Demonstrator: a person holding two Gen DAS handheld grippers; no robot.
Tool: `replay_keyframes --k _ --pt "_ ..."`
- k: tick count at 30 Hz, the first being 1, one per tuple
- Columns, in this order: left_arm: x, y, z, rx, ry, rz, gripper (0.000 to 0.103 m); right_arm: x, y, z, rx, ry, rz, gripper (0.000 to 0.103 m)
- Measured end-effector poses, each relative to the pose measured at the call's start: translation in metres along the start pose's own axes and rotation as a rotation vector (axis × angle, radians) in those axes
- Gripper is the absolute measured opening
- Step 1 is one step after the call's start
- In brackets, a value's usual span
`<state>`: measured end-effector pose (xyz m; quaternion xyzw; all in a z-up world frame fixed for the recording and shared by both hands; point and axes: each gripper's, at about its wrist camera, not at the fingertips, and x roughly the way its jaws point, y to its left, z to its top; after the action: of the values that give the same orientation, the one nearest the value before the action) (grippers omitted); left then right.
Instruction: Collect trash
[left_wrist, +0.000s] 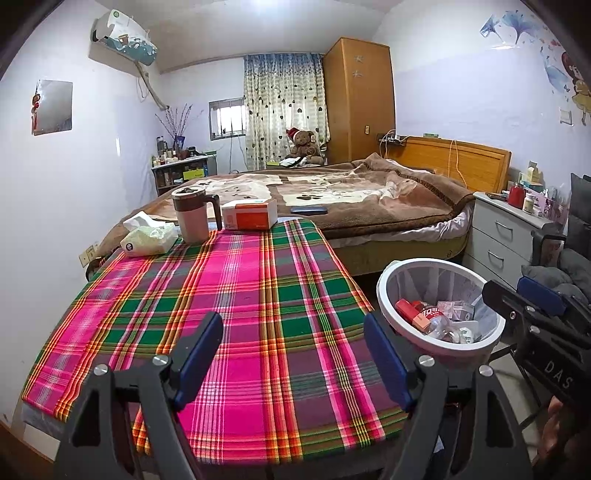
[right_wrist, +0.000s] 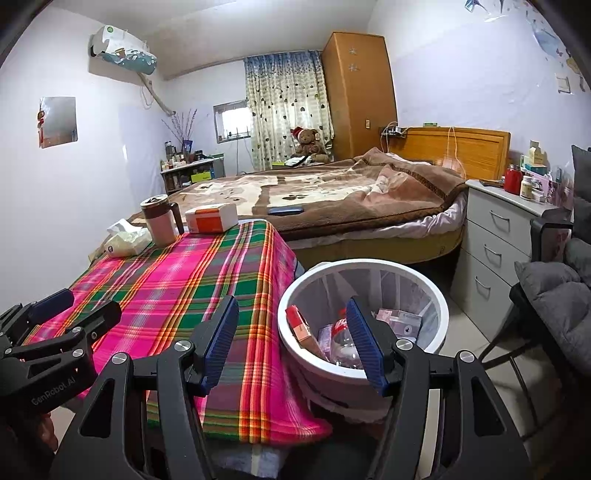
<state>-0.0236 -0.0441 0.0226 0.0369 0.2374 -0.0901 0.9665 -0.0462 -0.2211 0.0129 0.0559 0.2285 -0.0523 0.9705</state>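
Small bedroom, bed (left_wrist: 332, 199) behind, plaid-covered surface (left_wrist: 236, 295) in front with its near and middle area bare. Only a mug (left_wrist: 192, 214), an orange-white box (left_wrist: 249, 214) and a tissue pack (left_wrist: 147, 238) sat at the far edge; those looked like keepers, not trash. Trash bin (right_wrist: 364, 273) stood on the floor just beside the surface's right edge, already holding a plastic bottle (right_wrist: 341, 341), a red box (right_wrist: 301, 326) and some wrappers. Left claw (left_wrist: 293, 360) hung over the surface, jaws wide apart, nothing between them. Right claw (right_wrist: 293, 341) sat over the gap between surface edge and bin rim, jaws also apart and empty; the bottle seen past its pad was down in the bin, not gripped. My read: drop-off step done, collection near complete or complete. Next move would call for a scan for leftover trash, maybe the tissue pack if it counts; otherwise pull both claws back
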Motion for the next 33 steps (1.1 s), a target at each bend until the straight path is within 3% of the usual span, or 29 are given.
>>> replay_keyframes --k 33 --pt "-0.0008 -0.0002 -0.0007 -0.001 0.012 0.003 0.08 -0.0013 0.0025 0.0006 0.003 0.001 -0.006 0.062"
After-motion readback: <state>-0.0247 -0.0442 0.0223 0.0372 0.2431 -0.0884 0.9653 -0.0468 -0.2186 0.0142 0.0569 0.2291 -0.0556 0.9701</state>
